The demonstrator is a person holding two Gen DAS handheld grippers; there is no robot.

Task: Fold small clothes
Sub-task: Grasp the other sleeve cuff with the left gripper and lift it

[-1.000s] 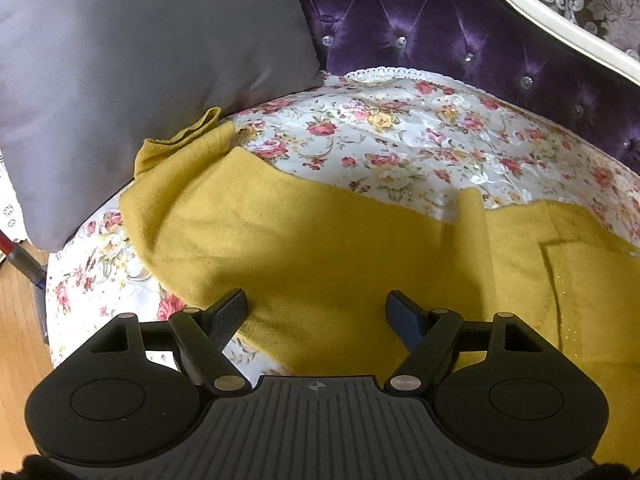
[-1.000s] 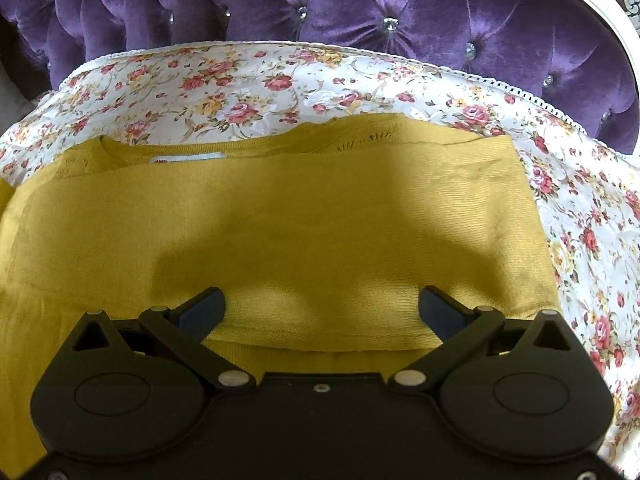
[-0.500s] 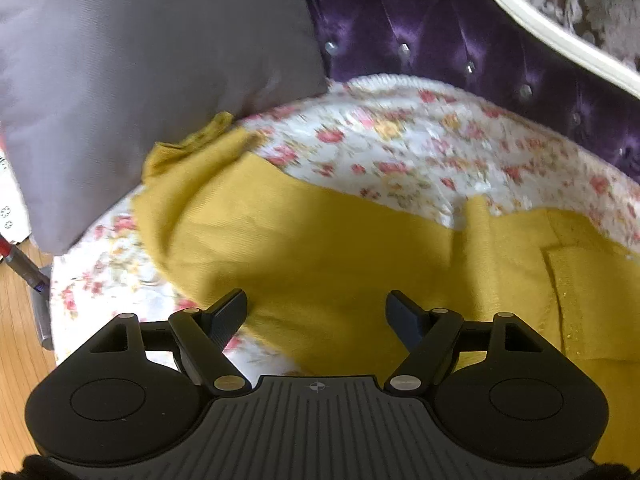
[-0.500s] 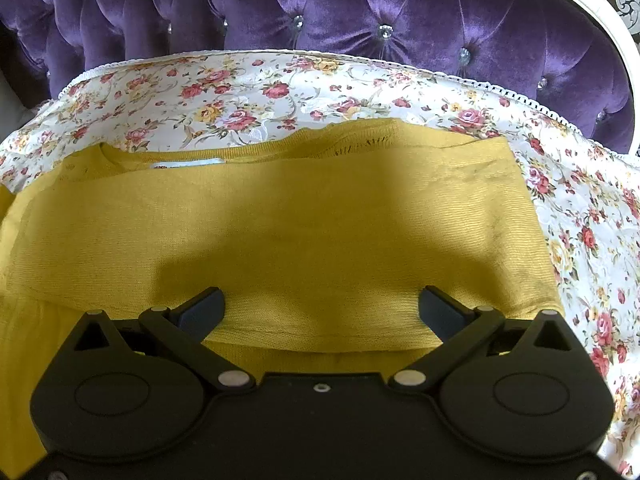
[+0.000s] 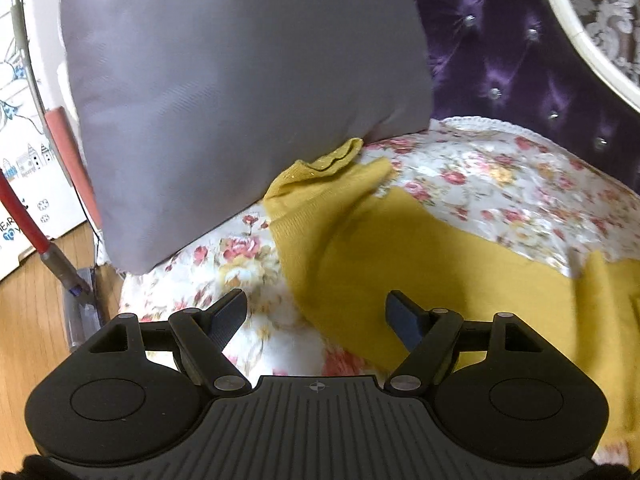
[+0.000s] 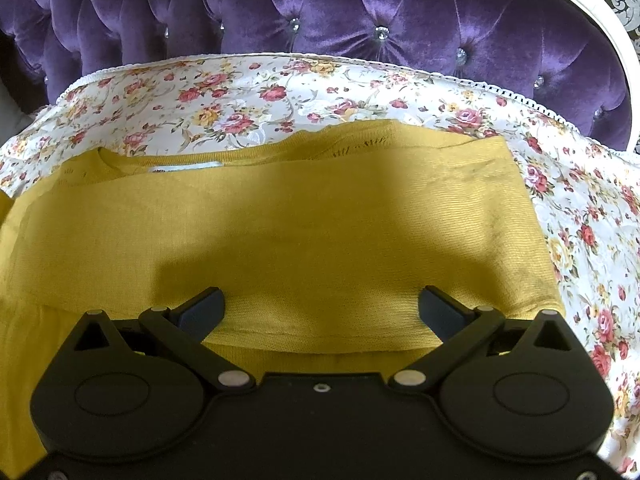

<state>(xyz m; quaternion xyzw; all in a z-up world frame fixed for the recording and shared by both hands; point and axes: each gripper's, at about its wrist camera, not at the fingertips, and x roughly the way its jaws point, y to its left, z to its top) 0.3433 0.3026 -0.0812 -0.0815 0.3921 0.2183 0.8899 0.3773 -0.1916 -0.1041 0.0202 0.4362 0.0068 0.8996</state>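
Item: left gripper (image 5: pixel 316 312). Black two-finger tool, ribbed grey housing behind, dark flat pads. Jaws stand wide apart with nothing between them; it hangs above the seat, angled down, one finger over bare floral cloth and the other over yellow knit.

Item: sleeve (image 5: pixel 320 196) of the yellow sweater (image 5: pixel 440 264). Lies stretched out to the side, away from the body of the garment, its ruffled cuff (image 5: pixel 340 156) touching the lower corner of the grey cushion (image 5: pixel 224 92). Judged to be the next part to fold inward. For a clean fold, the pinch is best taken near the cuff end, through both layers, then carried low across the body so the arm lies flat and straight; the cuff should come free of the cushion first, or it may drag.

Item: right gripper (image 6: pixel 320 308). Same make, jaws likewise spread and empty, poised over the near edge of the sweater's body (image 6: pixel 280 232). Well placed to pin that layer while the sleeve crosses.

Item: sweater, material. Fine mustard knit, soft and limp, faint ribbing; a turned-over panel already lies on the body, neckline with a pale label (image 6: pixel 188 168) at the far side. Likely to slide on the cover.

Item: seat cover (image 6: pixel 260 96). Glossy white fabric with printed roses, lace trim.

Item: sofa back (image 6: pixel 360 20). Purple tufted velvet, crystal buttons, cream frame.
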